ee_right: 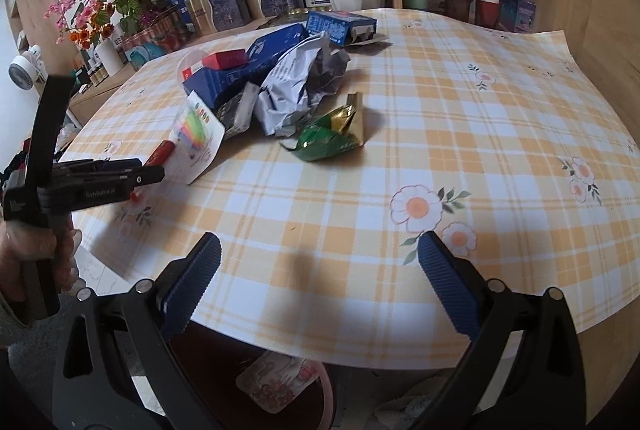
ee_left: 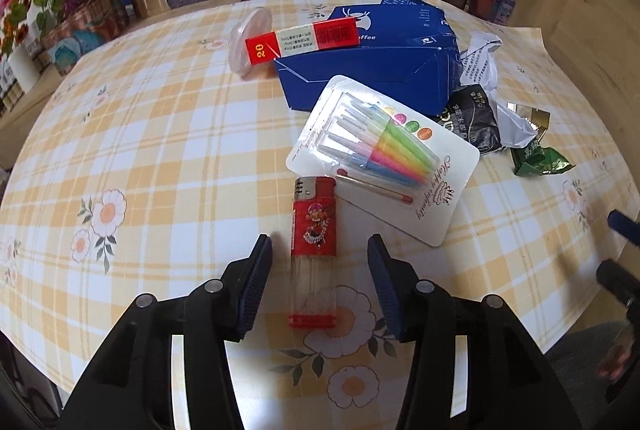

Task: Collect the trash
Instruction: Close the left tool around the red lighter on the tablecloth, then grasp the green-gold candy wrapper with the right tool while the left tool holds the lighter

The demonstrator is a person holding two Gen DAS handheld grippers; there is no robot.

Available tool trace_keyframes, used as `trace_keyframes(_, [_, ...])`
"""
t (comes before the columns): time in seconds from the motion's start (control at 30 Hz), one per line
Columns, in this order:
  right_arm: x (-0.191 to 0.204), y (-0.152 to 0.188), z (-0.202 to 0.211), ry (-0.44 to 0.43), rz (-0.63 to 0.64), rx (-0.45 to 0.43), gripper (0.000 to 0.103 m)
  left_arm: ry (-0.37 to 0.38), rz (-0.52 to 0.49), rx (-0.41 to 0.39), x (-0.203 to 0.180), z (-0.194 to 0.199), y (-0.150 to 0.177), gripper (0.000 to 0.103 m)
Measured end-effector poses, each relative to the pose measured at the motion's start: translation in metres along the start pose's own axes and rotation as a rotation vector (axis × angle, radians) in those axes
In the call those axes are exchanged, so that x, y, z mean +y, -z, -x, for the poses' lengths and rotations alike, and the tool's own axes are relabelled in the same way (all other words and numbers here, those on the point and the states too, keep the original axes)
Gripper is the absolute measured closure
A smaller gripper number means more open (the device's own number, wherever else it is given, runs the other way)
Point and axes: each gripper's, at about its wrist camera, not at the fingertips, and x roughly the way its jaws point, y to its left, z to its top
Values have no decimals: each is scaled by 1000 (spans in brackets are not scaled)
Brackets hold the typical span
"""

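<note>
Fingers [ee_left: 256, 282] of my left gripper [ee_left: 320, 250] stand spread, the red lighter [ee_left: 314, 230] lying between them untouched, candle pack [ee_left: 384, 158] just beyond. My right gripper [ee_right: 320, 250] gapes over bare tablecloth [ee_right: 460, 118], the green wrapper [ee_right: 324, 142] well ahead.

The left gripper [ee_left: 320, 262] hangs over the checked tablecloth [ee_left: 160, 150] with its jaws apart. A red lighter [ee_left: 313, 250] lies lengthwise between them, touching neither pad. Just beyond the jaw tips, a little to the right, lies a blister pack of coloured candles [ee_left: 384, 158]. Farther ahead sit a flattened blue carton [ee_left: 384, 62], a red box [ee_left: 302, 40] and crumpled wrappers [ee_left: 492, 102].
</note>
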Motion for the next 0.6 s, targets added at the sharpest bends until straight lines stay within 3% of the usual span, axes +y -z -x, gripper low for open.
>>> trace_keyframes(0.17, [-11, -15, -8, 25, -42, -13, 7, -13, -13, -10, 4, -1, -2, 81])
trace_keyframes(0.27, [-22, -30, -18, 16, -96, -13, 16, 18, 6, -16, 10, 0, -1, 81])
trace_keyframes(0.5, [-49, -59, -45, 18, -253, -1, 26, 24, 0, -47, 8, 1, 3, 81])
trace_keyframes(0.6, [-52, -67, -59, 60, -294, 13, 29, 33, 18, -45, 10, 1, 3, 81])
